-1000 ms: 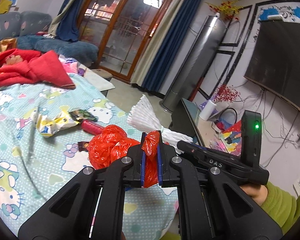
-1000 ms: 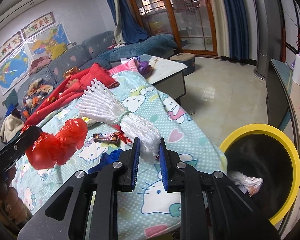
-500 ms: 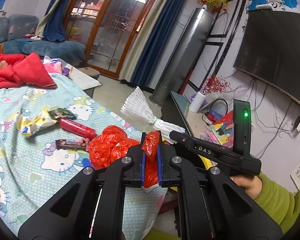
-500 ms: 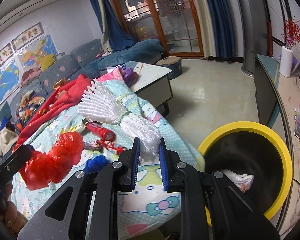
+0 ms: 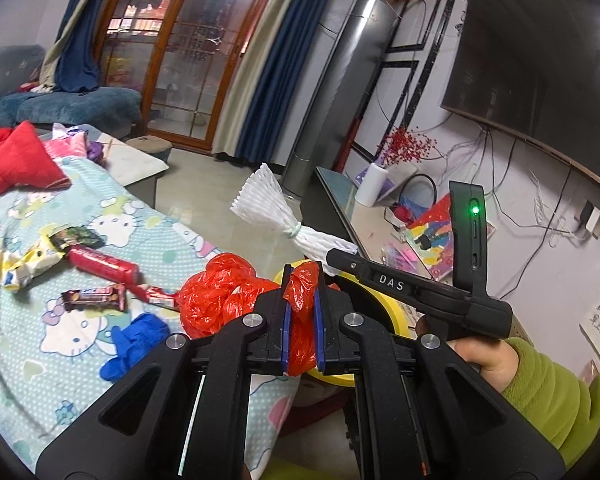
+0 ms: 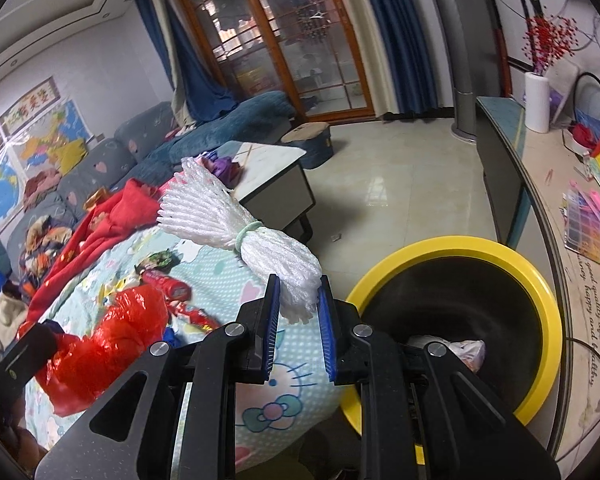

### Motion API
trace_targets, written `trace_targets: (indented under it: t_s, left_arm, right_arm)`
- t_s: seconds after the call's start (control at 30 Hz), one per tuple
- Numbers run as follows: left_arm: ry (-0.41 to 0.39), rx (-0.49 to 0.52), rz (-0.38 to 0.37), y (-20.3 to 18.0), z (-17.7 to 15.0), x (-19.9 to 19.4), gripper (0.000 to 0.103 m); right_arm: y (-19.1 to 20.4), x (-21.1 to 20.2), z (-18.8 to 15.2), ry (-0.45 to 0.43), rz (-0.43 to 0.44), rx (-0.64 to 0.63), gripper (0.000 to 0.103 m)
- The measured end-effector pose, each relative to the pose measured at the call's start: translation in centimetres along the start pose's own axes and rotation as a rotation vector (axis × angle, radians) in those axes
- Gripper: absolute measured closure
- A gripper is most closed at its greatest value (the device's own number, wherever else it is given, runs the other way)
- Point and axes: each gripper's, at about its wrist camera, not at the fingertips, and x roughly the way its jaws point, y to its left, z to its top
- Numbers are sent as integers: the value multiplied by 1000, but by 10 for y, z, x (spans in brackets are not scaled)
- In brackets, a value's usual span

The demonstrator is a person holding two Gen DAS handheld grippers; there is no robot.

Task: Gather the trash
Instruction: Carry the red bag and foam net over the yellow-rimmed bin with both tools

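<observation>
My left gripper (image 5: 300, 280) is shut on a crumpled red plastic bag (image 5: 224, 296), carried in the air at the bed's edge. My right gripper (image 6: 298, 292) is shut on the tied end of a white foam net bundle (image 6: 220, 216); the same bundle (image 5: 268, 204) fans out ahead in the left wrist view. A black bin with a yellow rim (image 6: 540, 288) stands on the floor right of the bed and holds a pale crumpled bag (image 6: 460, 352). In the right wrist view the red bag (image 6: 112, 336) hangs at lower left.
On the Hello Kitty bedspread (image 5: 60, 340) lie candy wrappers (image 5: 96, 296), a red packet (image 5: 100, 264), a yellow-white wrapper (image 5: 24, 264) and a blue glove (image 5: 136, 340). A low TV stand (image 6: 540, 184) runs beside the bin. A small table (image 6: 268, 168) stands beyond the bed.
Both grippers have swung right off the bedspread toward the bin, each still holding its item. The yellow rim now shows behind the red bag and looms larger in the right wrist view.
</observation>
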Motion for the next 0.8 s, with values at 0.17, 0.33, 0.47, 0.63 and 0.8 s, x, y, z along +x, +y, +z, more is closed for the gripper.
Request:
trace_targets:
  t_s: [0.17, 0.33, 0.47, 0.63, 0.8]
  left_arm:
    - [20, 27, -13, -9, -2, 12, 99]
    - [37, 53, -33, -19, -3, 24, 99]
    - [48, 74, -49, -25, -5, 33, 99]
    - [64, 101, -67, -34, -7, 44, 99]
    - [83, 128, -86, -44, -9, 58, 99]
  right_arm:
    - [-15, -1, 1, -10, -22, 37, 85]
    - [-31, -6, 1, -29, -51, 65, 85]
    - [-46, -9, 0, -38, -73, 88, 85]
    - [-66, -10, -2, -39, -96, 128, 85]
    - [-85, -12, -4, -45, -126, 166, 85]
